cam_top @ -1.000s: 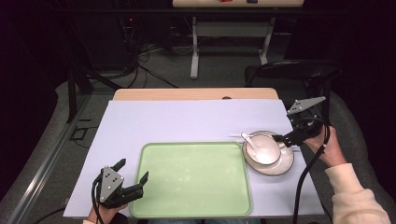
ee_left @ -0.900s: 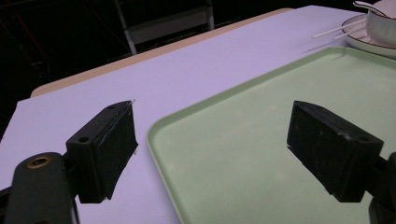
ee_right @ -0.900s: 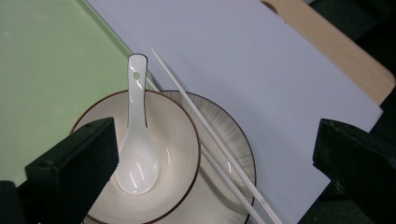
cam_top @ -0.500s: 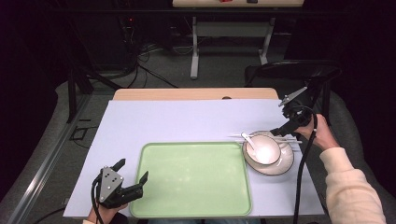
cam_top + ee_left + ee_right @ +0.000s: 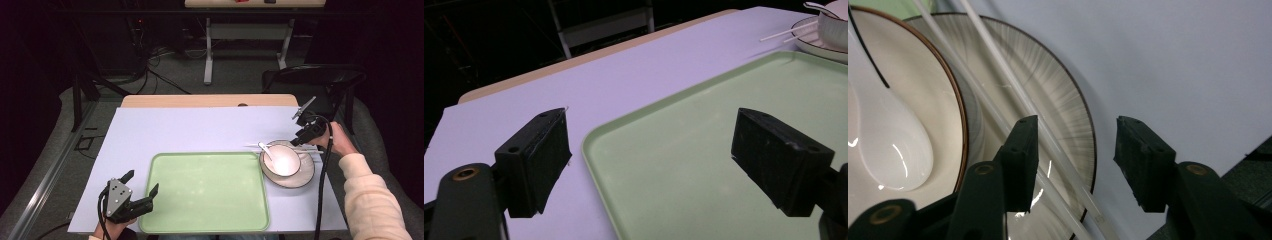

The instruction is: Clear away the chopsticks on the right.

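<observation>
A cream bowl (image 5: 282, 162) with a white spoon (image 5: 264, 148) in it stands on a striped plate (image 5: 300, 179), right of the green tray (image 5: 210, 192). Two white chopsticks (image 5: 998, 55) lie across the plate's far side. My right gripper (image 5: 298, 141) is down at the plate's far right rim. Its jaws have just been closing and are still apart: one chopstick runs between them close to the left jaw, and no pad presses on it (image 5: 1075, 160). My left gripper (image 5: 142, 192) rests open at the tray's near left corner, its jaws straddling the tray's rim (image 5: 659, 160).
A pale lilac sheet (image 5: 200, 130) covers the table. A dark chair (image 5: 310, 75) stands behind the far right corner. The right gripper's cable (image 5: 322, 185) hangs along the plate's right side. The left gripper view has the bowl (image 5: 834, 22) and the chopsticks (image 5: 779, 34) far off.
My right gripper has come down and inward from beyond the plate to its far rim, and its jaws have narrowed around a chopstick. The left gripper has stayed put.
</observation>
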`<control>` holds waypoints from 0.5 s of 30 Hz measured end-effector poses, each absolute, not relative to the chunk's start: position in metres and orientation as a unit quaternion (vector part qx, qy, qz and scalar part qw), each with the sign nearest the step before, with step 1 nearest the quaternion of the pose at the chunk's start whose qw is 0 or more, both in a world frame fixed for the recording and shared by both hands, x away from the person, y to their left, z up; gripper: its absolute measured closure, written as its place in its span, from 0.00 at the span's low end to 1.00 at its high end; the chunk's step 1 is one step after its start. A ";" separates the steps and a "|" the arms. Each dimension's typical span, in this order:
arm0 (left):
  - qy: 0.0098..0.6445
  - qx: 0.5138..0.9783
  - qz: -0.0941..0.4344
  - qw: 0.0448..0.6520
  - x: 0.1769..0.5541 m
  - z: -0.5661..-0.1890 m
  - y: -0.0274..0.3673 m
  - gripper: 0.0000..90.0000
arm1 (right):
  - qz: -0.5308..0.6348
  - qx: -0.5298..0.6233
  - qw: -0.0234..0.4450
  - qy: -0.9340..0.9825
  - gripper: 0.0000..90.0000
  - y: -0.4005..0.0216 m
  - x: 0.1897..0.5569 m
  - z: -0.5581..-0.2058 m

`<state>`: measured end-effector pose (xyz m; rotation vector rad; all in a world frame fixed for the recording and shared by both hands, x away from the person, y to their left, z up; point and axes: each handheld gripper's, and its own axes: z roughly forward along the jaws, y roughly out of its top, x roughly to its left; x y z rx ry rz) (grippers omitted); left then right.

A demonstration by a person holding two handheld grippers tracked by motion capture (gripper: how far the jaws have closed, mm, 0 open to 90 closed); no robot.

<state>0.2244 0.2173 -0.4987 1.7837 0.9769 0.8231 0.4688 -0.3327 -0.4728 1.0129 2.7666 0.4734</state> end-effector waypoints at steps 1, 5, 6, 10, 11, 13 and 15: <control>0.396 0.723 0.334 0.456 0.224 -0.499 0.217 0.17 | 0.155 0.331 0.074 0.928 0.60 -0.332 0.470 -0.475; 0.397 0.723 0.334 0.457 0.224 -0.499 0.217 0.17 | 0.136 0.321 0.066 0.935 0.67 -0.327 0.472 -0.481; 0.398 0.722 0.334 0.457 0.224 -0.499 0.217 0.17 | 0.130 0.323 0.064 0.935 0.68 -0.326 0.472 -0.483; 0.399 0.721 0.334 0.457 0.224 -0.499 0.217 0.17 | 0.123 0.316 0.056 0.939 0.71 -0.323 0.474 -0.486; 0.399 0.722 0.334 0.456 0.224 -0.499 0.217 0.17 | 0.120 0.315 0.056 0.940 0.72 -0.323 0.474 -0.487; 0.398 0.722 0.334 0.456 0.224 -0.499 0.217 0.17 | 0.115 0.309 0.055 0.942 0.73 -0.322 0.475 -0.488; 0.398 0.722 0.334 0.456 0.224 -0.499 0.217 0.17 | 0.117 0.313 0.054 0.941 0.73 -0.322 0.474 -0.489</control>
